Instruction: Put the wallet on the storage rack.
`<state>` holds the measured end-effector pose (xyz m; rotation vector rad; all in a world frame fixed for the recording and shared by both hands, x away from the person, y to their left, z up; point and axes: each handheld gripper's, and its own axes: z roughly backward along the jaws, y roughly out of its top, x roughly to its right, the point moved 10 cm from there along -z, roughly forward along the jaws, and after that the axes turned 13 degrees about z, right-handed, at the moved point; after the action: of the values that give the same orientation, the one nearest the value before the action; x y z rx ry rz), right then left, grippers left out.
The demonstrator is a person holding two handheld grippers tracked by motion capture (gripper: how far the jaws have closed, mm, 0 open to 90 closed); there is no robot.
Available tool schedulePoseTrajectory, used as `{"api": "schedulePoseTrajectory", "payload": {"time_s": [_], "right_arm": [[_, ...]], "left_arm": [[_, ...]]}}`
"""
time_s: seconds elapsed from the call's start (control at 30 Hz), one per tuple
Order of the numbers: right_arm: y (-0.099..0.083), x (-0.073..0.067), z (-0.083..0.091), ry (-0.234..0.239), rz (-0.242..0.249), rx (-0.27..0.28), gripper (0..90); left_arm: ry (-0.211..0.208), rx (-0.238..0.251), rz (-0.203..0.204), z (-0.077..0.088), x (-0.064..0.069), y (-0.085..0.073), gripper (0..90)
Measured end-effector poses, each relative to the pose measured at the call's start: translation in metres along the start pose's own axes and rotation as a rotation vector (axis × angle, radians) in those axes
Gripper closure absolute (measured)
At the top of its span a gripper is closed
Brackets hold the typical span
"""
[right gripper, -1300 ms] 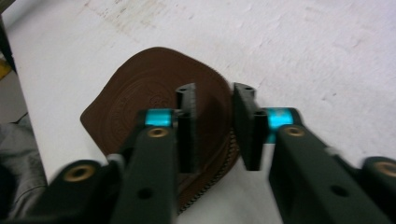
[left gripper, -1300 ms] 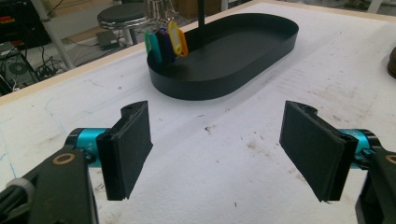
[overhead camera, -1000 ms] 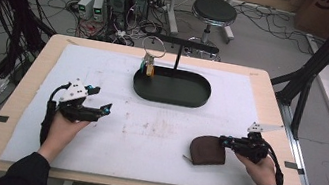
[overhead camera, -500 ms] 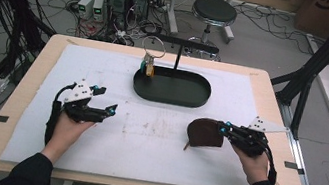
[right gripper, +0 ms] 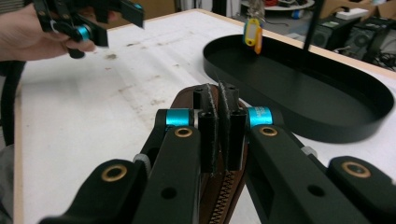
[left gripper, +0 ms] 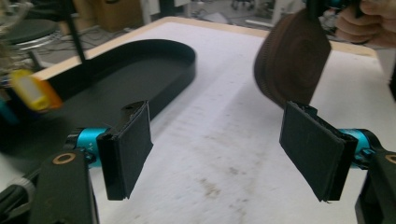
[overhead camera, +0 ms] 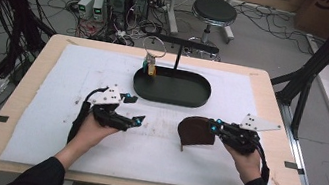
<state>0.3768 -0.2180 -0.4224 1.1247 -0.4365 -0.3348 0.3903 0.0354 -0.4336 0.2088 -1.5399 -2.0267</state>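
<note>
One brown zippered pouch hangs lifted off the white mat, pinched edge-on between the closed jaws of the right gripper, the zipper showing below them in the right gripper view. The left gripper hovers nearby, jaws spread wide with nothing between them. Beyond the two grippers sits one black oval tray, one yellow key tag dangling over its far-left rim.

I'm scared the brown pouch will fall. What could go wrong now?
The right gripper pinches only the edge of the brown pouch, which hangs above the mat, so it might slip and drop. The left gripper is wide open near it; closing early could knock the pouch instead of catching it. The black tray with its hanging key tag is near, so a swing might bump them.
</note>
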Motion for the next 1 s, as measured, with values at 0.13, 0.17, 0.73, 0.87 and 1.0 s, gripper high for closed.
{"api": "schedulePoseTrajectory", "payload": {"time_s": [0.13, 0.17, 0.73, 0.87, 1.0], "right_arm": [[0.007, -0.008, -0.006, 0.022, 0.016, 0.012, 88.4], [0.009, -0.01, -0.008, 0.029, 0.019, 0.01, 88.4], [0.031, -0.036, -0.025, 0.115, 0.076, 0.046, 88.4], [0.033, -0.039, -0.027, 0.127, 0.087, 0.049, 88.4], [0.033, -0.041, -0.027, 0.141, 0.093, 0.053, 88.4]], "left_arm": [[-0.053, -0.016, 0.029, -0.012, 0.009, -0.002, 25.0], [-0.065, -0.014, 0.035, -0.015, 0.011, -0.002, 25.0], [-0.282, -0.059, 0.153, -0.046, 0.033, -0.012, 24.9], [-0.309, -0.079, 0.159, -0.053, 0.037, -0.016, 24.9], [-0.338, -0.108, 0.157, -0.06, 0.041, -0.02, 25.6]]}}
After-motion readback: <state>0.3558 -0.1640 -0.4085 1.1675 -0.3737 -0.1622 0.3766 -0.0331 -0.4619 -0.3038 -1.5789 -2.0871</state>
